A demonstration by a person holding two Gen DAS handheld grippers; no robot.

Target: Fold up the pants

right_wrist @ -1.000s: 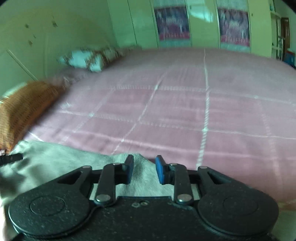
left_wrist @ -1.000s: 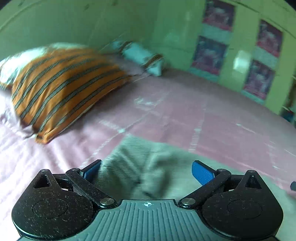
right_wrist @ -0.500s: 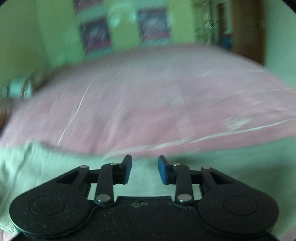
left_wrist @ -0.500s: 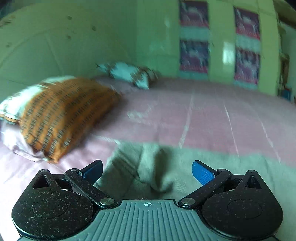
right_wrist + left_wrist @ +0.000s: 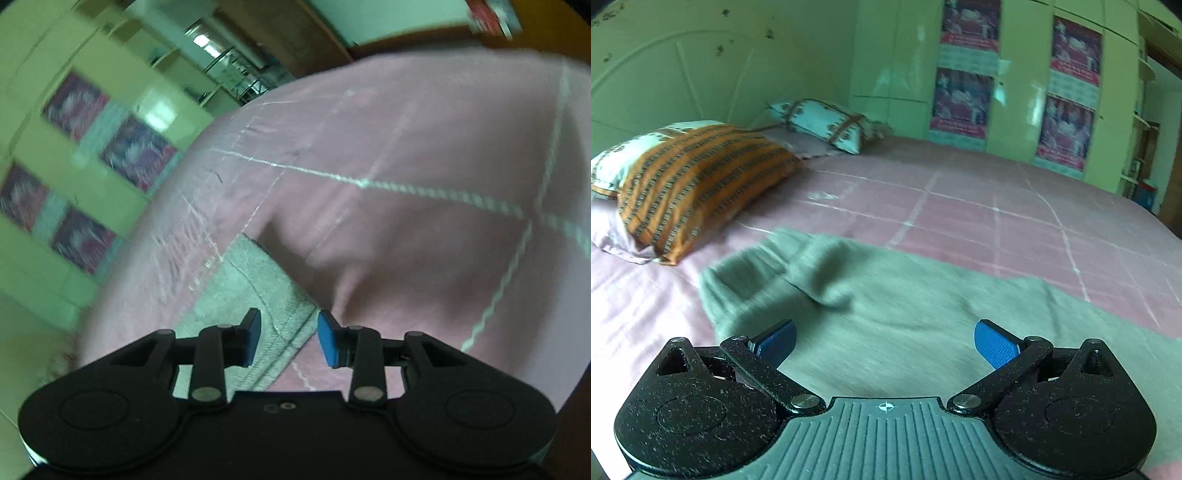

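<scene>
Grey-green pants point(image 5: 923, 306) lie spread across the pink bed, with a rumpled fold near their left end. My left gripper point(image 5: 884, 338) is wide open and empty, just above the pants. In the right wrist view a hemmed end of the pants point(image 5: 255, 291) lies on the pink sheet. My right gripper point(image 5: 289, 338) is partly open, its blue pads either side of that hem's corner. I cannot tell whether the pads touch the cloth.
The pink bedspread point(image 5: 979, 214) has pale grid lines. An orange striped pillow point(image 5: 698, 184) and a light patterned pillow point(image 5: 827, 123) lie at the bed's head on the left. A green wardrobe with posters point(image 5: 1015, 85) stands beyond the bed.
The right gripper has swung right along the pants to the hemmed end and its fingers stand a little wider. The left gripper has lifted and tilted slightly; more of the pants shows.
</scene>
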